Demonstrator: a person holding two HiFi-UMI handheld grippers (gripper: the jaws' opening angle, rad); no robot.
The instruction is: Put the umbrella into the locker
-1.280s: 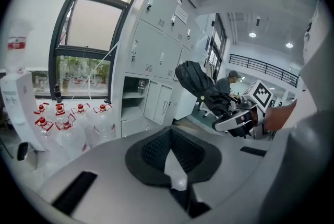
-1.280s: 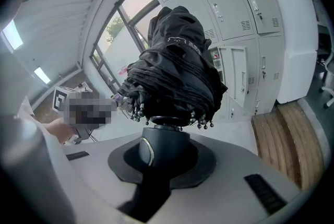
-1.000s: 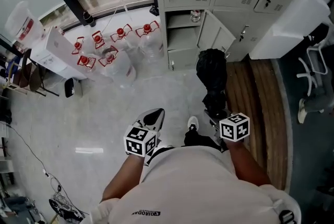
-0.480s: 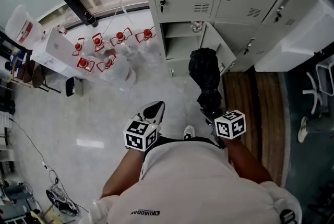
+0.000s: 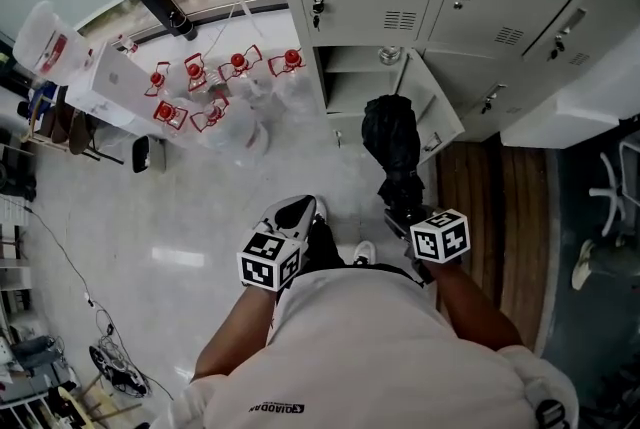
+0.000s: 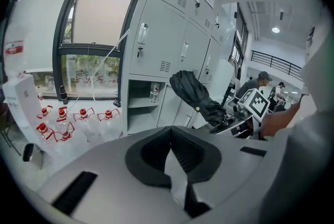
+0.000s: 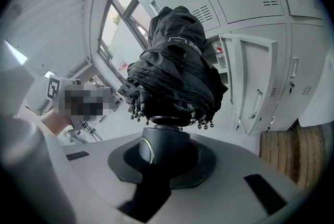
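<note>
As clamped by its handle in right gripper (image 7: 163,139): folded black umbrella (image 7: 175,71), held just before open locker (image 5: 345,92). On locker's upper shelf, one clear bottle (image 5: 388,55). Left gripper (image 6: 170,131) closed, empty. White print on umbrella cloth too small to read.

head: overhead, steeply down | gripper views: low, near | shared: open locker (image 5: 350,82)
</note>
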